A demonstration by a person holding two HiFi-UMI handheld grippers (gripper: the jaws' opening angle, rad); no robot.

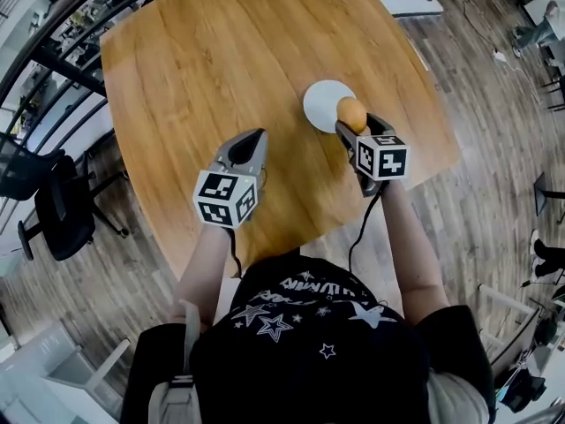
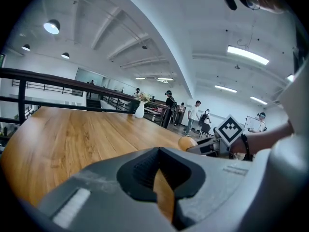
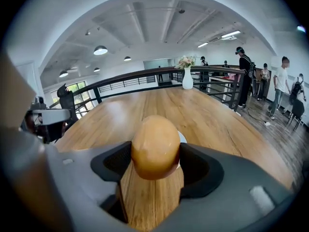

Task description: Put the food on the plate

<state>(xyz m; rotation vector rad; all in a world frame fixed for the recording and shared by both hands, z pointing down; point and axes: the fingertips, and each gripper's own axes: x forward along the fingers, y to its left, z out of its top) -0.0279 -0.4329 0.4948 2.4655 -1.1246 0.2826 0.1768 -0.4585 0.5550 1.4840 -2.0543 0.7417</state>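
Note:
A round orange-brown piece of food (image 1: 351,111) sits between the jaws of my right gripper (image 1: 355,124), which is shut on it. It hangs over the near edge of the small white plate (image 1: 321,102) on the wooden table (image 1: 221,60). In the right gripper view the food (image 3: 156,146) fills the gap between the jaws, and a sliver of the plate (image 3: 182,137) shows behind it. My left gripper (image 1: 255,141) hovers over the table to the left of the plate, shut on nothing. The left gripper view shows the food (image 2: 185,142) off to the right.
A white vase with flowers (image 3: 187,79) stands at the table's far end. A black railing (image 3: 145,81) runs behind it, with several people standing beyond. A black office chair (image 1: 57,206) stands on the floor left of the table. The table's near edge lies just under both grippers.

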